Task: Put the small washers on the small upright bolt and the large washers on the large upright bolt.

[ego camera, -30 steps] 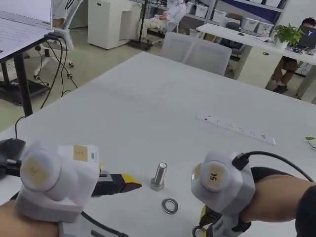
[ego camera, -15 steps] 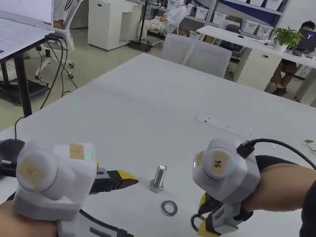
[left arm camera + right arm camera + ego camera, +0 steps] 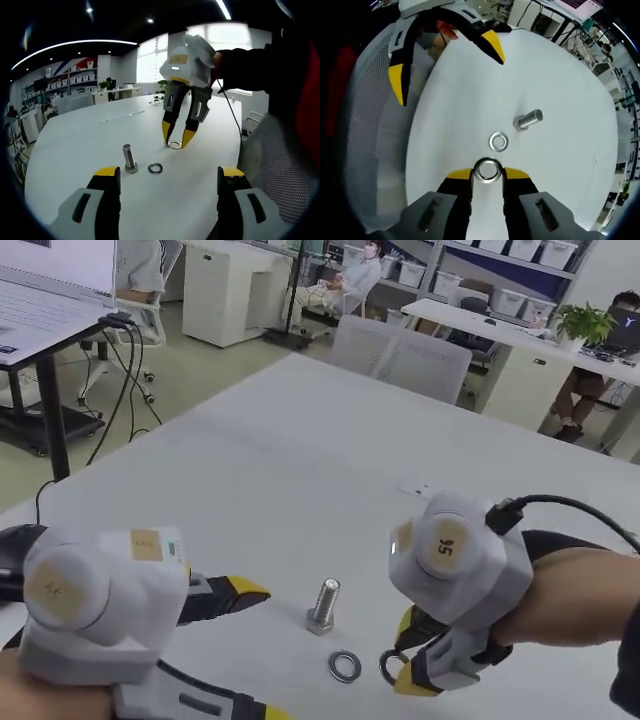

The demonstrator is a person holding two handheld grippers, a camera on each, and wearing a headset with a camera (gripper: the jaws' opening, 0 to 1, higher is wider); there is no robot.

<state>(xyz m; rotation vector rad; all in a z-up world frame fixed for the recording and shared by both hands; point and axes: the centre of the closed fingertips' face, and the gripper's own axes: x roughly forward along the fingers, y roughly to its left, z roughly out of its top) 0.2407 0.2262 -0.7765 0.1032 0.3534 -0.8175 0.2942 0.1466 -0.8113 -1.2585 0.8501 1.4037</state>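
Observation:
One steel bolt [image 3: 322, 605] stands upright on the white table [image 3: 300, 460]. A loose washer [image 3: 345, 665] lies flat just in front of it. My right gripper [image 3: 400, 670] is to the right of that washer, shut on a second washer [image 3: 487, 169], which sits between its yellow tips close above the table. In the left gripper view the bolt [image 3: 130, 157], loose washer [image 3: 155, 168] and right gripper [image 3: 179, 137] lie ahead. My left gripper [image 3: 258, 650] stands open left of the bolt with nothing between its fingers; it also appears as the left gripper [image 3: 445, 62] in the right gripper view.
A white power strip [image 3: 122, 116] lies farther back on the table. A mesh chair [image 3: 400, 355] stands at the far edge. A laptop [image 3: 50, 300] sits on a stand at the left, with a dark object [image 3: 20, 540] near the table's left edge.
My right gripper has moved forward with its washer, from the table's near edge to beside the loose washer. The left gripper has hardly moved.

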